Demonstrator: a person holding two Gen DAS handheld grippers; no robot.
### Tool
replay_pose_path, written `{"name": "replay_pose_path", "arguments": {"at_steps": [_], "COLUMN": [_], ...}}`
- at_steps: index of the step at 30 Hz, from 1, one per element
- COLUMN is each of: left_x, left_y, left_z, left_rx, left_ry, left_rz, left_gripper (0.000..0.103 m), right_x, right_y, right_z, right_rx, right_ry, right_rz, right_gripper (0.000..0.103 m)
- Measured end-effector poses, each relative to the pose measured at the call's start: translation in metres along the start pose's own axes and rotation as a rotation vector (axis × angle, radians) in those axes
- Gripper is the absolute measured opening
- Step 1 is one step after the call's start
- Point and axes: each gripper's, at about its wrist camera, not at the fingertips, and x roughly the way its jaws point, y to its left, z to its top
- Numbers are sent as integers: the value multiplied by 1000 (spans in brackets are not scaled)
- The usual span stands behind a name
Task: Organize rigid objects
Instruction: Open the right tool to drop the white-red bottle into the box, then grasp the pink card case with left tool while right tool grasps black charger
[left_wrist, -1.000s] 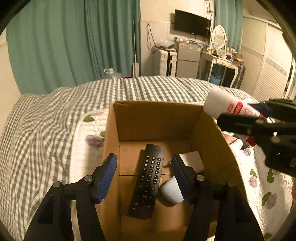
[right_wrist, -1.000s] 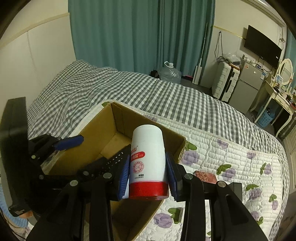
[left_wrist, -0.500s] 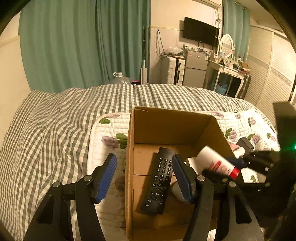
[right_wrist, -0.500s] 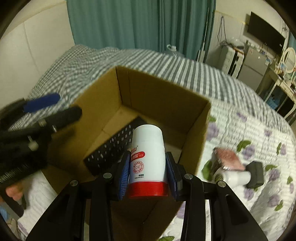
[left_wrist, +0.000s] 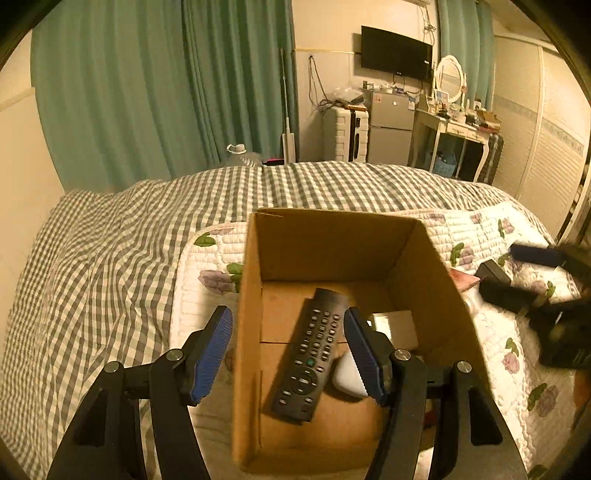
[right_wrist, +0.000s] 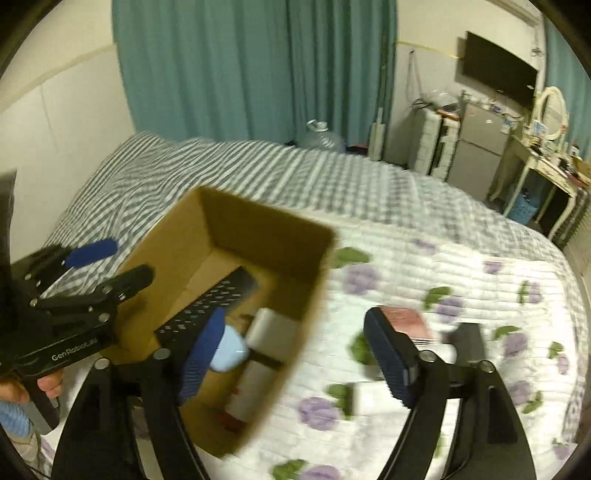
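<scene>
Now the right gripper (right_wrist: 295, 354) stands spread wide, its jaws having just been opening, and nothing sits between the pads; they straddle the near right wall of the cardboard box (right_wrist: 295, 295). The white bottle with the red cap (right_wrist: 245, 391) lies inside the box, just below and left of that gripper, long axis running toward the camera, cap end nearest. Beside it in the box: the black remote (left_wrist: 308, 354) lying lengthwise along the floor, a pale rounded object (right_wrist: 229, 350) and a white block (right_wrist: 269, 328), close together. The left gripper (left_wrist: 286, 354) is held half spread too, gripping nothing, its pads either side of the box's left wall. What remains lies to the right on the floral quilt (right_wrist: 461, 266): a pinkish packet (right_wrist: 404, 317) and a dark block (right_wrist: 467, 341) with something white beside it, blurred, near the right gripper's outer finger and well apart from the left. The right hand is plainly the nearer for the next pick, I'd judge. The box wall stands between.
</scene>
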Motion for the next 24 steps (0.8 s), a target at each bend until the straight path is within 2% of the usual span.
{"name": "replay_pose_path", "arguments": {"at_steps": [2, 6, 12, 17, 20, 24], "left_x": [-11, -29, -44, -29, -10, 21], "left_y": [-14, -49, -123, -185, -216, -237], "left_z": [1, 8, 24, 29, 28, 22], "left_rx": [7, 14, 63, 93, 120, 135], "left_ry": [-9, -14, -25, 9, 42, 103], "left_rz": [-15, -57, -101, -131, -107, -102], "left_gripper": [66, 70, 71, 71, 71, 71], "right_x": [-17, -49, -80, -74, -61, -30], "right_y": [-22, -65, -123, -162, -182, -202], "right_z": [-1, -6, -24, -40, -47, -47], "right_rx": [9, 31, 67, 95, 113, 139], "right_ry": [-13, -28, -37, -20, 2, 44], "right_rz": [-39, -102, -178, -202, -213, -190], "right_gripper": [90, 93, 103, 103, 103, 103]}}
